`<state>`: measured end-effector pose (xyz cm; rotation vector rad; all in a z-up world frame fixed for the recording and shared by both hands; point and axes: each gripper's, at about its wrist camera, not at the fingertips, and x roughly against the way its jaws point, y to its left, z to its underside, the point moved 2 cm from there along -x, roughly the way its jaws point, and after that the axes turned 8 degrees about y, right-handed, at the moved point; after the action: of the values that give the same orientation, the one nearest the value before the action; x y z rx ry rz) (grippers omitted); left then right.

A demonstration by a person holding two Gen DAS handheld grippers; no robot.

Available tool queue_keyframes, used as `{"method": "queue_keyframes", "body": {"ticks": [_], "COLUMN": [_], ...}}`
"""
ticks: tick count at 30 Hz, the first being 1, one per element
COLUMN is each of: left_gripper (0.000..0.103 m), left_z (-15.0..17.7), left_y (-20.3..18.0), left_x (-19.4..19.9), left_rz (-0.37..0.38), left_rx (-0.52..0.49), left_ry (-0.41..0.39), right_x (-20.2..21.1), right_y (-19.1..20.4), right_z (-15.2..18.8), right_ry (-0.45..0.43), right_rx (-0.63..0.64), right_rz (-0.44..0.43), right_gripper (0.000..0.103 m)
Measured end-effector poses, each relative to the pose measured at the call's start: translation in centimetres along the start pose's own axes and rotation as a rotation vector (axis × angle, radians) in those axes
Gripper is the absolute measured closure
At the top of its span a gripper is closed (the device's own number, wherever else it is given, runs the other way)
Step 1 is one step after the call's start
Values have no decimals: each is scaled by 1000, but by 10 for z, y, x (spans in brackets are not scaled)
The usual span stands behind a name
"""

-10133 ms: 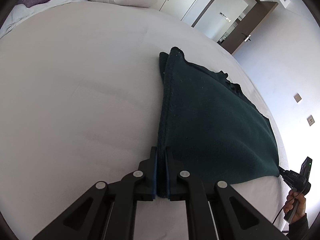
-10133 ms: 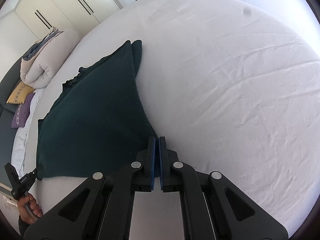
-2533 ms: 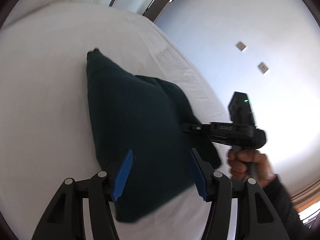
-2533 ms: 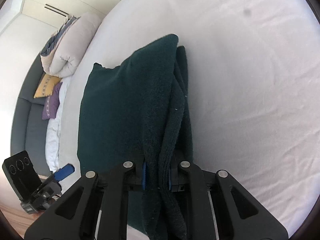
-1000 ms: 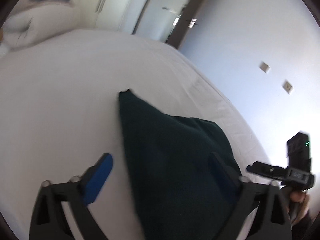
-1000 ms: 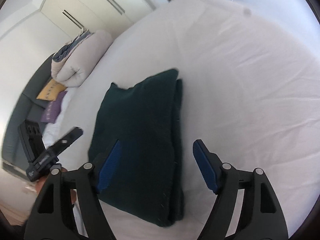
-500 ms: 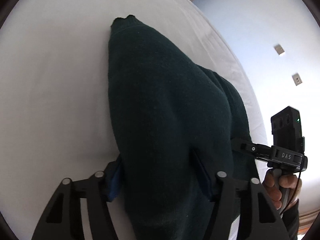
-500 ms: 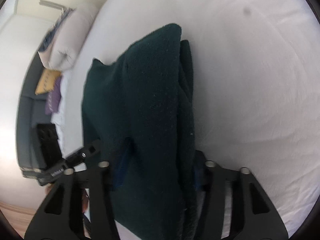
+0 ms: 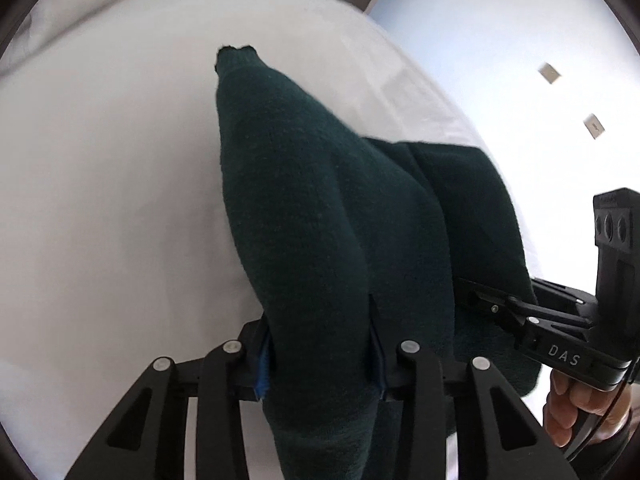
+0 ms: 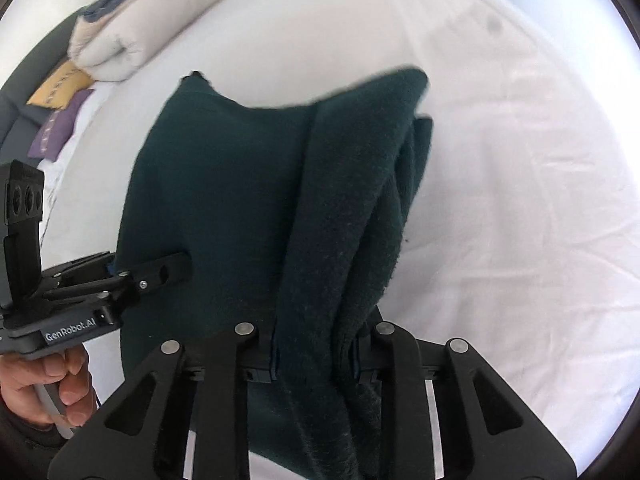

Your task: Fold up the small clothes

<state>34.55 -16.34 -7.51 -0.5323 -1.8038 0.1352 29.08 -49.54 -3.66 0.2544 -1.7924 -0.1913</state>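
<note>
A dark green knitted garment (image 9: 312, 208), folded into thick layers, lies on the white bed sheet (image 9: 100, 180). My left gripper (image 9: 320, 356) has a fat fold of its near edge between the blue pads, and its jaws are closing on it. In the right wrist view the same garment (image 10: 224, 184) bunches up between the pads of my right gripper (image 10: 314, 356), whose jaws are closing too. Each gripper shows in the other's view: the right one (image 9: 480, 300) at the garment's right edge, the left one (image 10: 176, 264) at its left edge. The near hem is hidden under the fingers.
The white sheet (image 10: 500, 160) spreads wide around the garment. A rolled duvet (image 10: 148, 28), a yellow pillow (image 10: 60, 84) and a purple pillow (image 10: 60, 128) lie at the far left end. A person's hand (image 10: 44, 392) holds the left gripper's handle. Wall sockets (image 9: 550, 73) are at right.
A second ago both grippers hung wide open above the folded garment. They have since come down onto its near edge, and their jaws have narrowed around thick folds of cloth.
</note>
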Motion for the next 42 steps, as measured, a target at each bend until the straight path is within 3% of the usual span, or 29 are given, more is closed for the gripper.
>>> {"method": "queue_keyframes", "body": {"ticks": [5,9,13,17,20,23,26,28,30,32,35,37,42], "left_gripper": [63,62,62,61,57,50,45,35,34,33,32,32,34], "left_z": [51,118,182,237,252,256,255,253,253,250,252,262,278], "left_y": [-2,8,34,69,95,105,107,116,123,121,115,123,109], "left_x": [66,108,124,113,77,60,58,53,49,46,50,65,116], "left_rz": [-16,-59,-86,-88,-64,-37,-28,1,65,56,20,10,-141], "left_rx": [-54,-96,-79,-27,33,60,57,72,105,87,74,99,60], "left_ry": [-51,-74,-67,-31,27,-18,-25,-24,-16,-24,-53,-77,-216], "right_x": [54,74,67,34,-9,-48,-51,-52,-56,-59,-57,-47,6], "right_y": [45,89,135,152,149,135,118,106,94,92,101,102,87], "right_z": [51,101,162,199,215,222,227,229,228,233,237,238,237], "right_ry": [-70,-78,-52,2,62,72,56,61,62,54,40,29,-118], "right_rx": [39,103,163,131,61,-20,-84,-102,-133,-156,-153,-201,-256], "right_rz": [-68,-99,-139,-209,-238,-265,-367,-415,-478,-518,-495,-460,-352], "right_gripper": [81,80,80,80,80,77,77,76,76,76,73,65,61]}}
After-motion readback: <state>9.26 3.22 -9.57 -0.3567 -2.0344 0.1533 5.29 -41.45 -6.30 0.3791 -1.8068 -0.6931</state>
